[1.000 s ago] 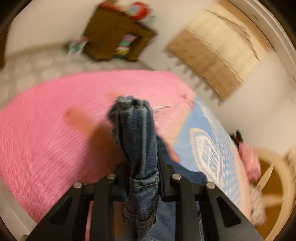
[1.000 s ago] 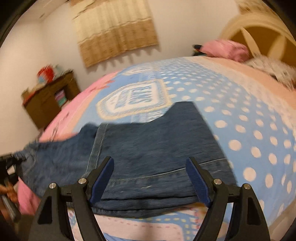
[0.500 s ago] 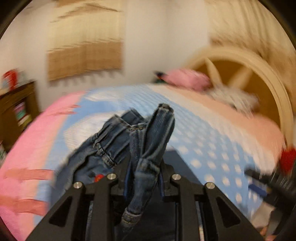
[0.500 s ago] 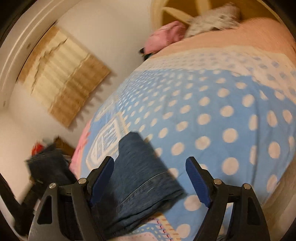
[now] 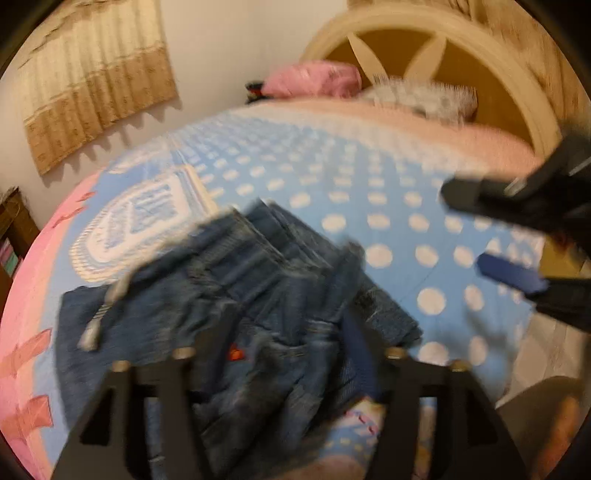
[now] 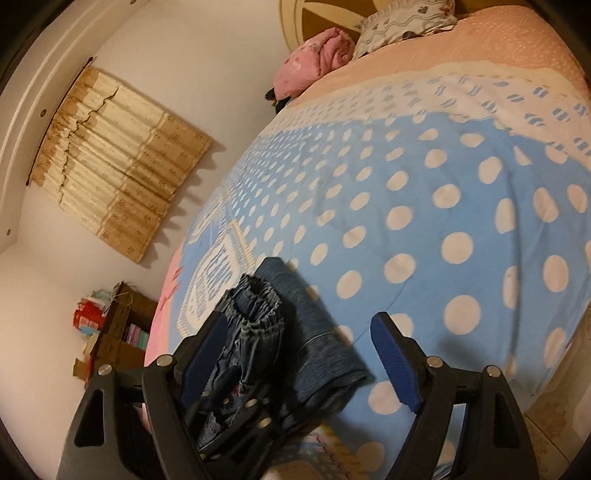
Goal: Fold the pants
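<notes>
Though blurred, polka-dot bedspread [image 6: 424, 206], probably.

— What's on the bed [image 6: 461, 206]?
— A blue spotted cover, pink along the nine o'clock side. The jeans [image 5: 236, 306] lie bunched at six o'clock. Up at twelve, by the headboard [image 5: 436, 44], a pink pillow [image 6: 317, 59] beside a grey patterned one [image 6: 402, 18].

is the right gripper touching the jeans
Apart. The right wrist view shows the right gripper open above the jeans, pads clear.
</notes>
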`<state>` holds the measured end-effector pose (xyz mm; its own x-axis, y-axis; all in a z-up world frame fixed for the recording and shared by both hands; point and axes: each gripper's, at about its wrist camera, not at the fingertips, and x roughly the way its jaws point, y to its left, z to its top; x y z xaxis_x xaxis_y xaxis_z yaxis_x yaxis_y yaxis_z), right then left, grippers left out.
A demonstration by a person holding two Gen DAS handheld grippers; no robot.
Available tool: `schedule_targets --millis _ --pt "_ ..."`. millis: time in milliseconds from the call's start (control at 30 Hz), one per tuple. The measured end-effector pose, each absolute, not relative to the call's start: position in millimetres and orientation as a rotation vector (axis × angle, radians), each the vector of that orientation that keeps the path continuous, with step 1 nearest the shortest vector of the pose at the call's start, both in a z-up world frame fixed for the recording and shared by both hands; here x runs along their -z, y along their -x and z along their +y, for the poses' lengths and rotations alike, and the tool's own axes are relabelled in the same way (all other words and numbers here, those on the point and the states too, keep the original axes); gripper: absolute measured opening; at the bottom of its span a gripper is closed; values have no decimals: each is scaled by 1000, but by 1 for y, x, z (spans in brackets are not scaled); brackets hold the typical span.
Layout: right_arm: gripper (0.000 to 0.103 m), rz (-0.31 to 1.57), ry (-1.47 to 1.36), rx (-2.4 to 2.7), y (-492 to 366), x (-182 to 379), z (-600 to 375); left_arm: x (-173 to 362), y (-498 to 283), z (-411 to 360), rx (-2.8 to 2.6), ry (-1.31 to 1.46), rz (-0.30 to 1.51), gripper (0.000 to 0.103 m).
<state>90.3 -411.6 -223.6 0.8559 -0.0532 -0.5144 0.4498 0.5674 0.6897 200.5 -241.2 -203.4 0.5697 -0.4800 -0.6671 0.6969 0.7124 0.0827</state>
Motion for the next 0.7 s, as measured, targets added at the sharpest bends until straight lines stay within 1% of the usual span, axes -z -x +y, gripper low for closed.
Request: schedule_targets --millis 33,67,133,267,433,533,667,700 --pt "81 466 -929 294 -90 224 -412 193 -198 -224 690 -304 645 80" --pt "81 467 -935 282 -90 224 -412 192 -184 -220 681 -271 640 81" --pt "81 482 -950 248 -95 226 -412 181 -185 -188 643 -192 654 82" --pt "81 528 -910 141 -114 224 -397 178 -194 -133 508 -101 683 82" --pt "81 717 -797 127 -157 240 -370 191 -212 -78 369 15 767 82" --pt "81 787 -776 115 -177 253 -363 197 -215 -61 339 61 783 82" --pt "81 880 -573 159 -209 261 -341 205 -221 -55 310 80 813 82" --pt "83 893 -557 169 -215 265 -340 206 -222 -53 308 94 819 82"
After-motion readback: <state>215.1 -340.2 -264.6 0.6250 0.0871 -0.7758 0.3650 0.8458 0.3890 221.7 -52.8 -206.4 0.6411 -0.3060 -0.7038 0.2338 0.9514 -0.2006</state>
